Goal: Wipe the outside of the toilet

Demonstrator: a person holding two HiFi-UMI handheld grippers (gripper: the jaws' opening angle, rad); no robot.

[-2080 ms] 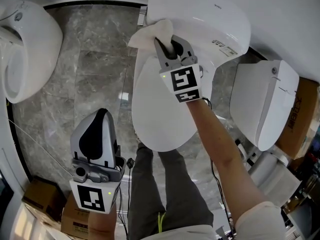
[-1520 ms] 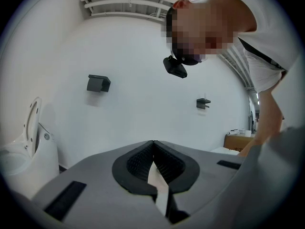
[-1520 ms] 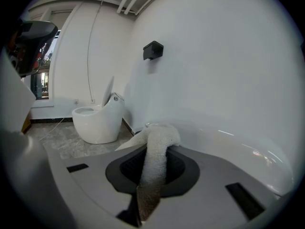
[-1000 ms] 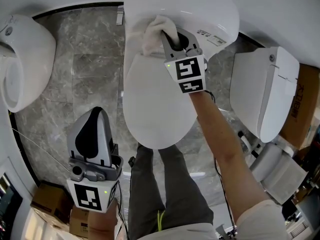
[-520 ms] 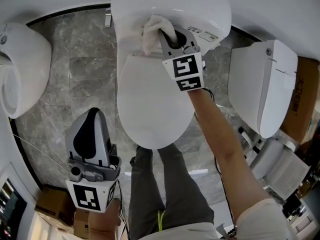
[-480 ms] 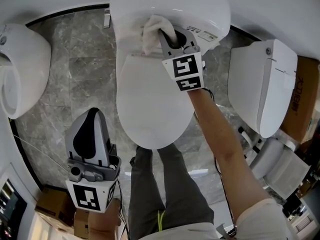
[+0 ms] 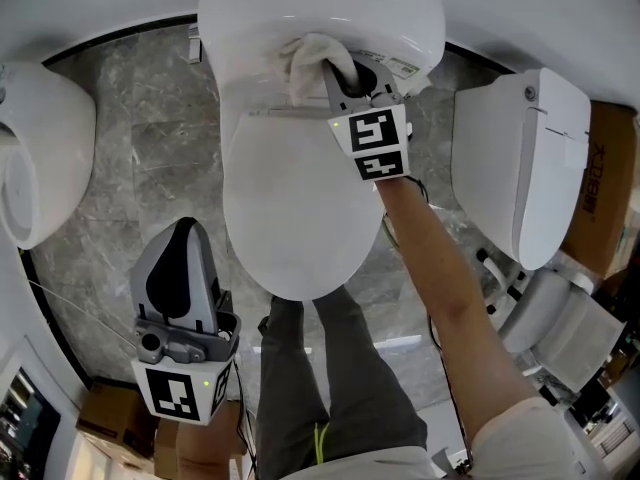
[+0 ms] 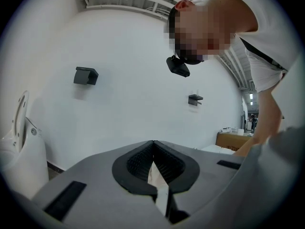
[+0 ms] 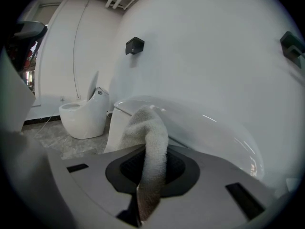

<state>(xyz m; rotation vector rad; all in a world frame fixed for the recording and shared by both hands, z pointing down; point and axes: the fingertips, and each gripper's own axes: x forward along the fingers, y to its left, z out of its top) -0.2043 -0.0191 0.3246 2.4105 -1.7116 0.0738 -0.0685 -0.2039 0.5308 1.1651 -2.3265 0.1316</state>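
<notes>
A white toilet with its lid down stands in the middle of the head view; its rear part lies at the top. My right gripper is shut on a white cloth, which lies pressed on the rear part just behind the lid. The right gripper view shows the cloth draped between the jaws, against the toilet's curved white body. My left gripper hangs low at the left, away from the toilet, its jaws closed together with nothing in them; the left gripper points up at a white wall.
Another white toilet stands at the left and a third at the right, on grey marble floor. Cardboard boxes sit at the lower left. The person's legs stand before the bowl. A cable trails on the floor.
The right gripper with the cloth has slid from the toilet's left rear edge toward the middle of the rear part. The left gripper has stayed in place.
</notes>
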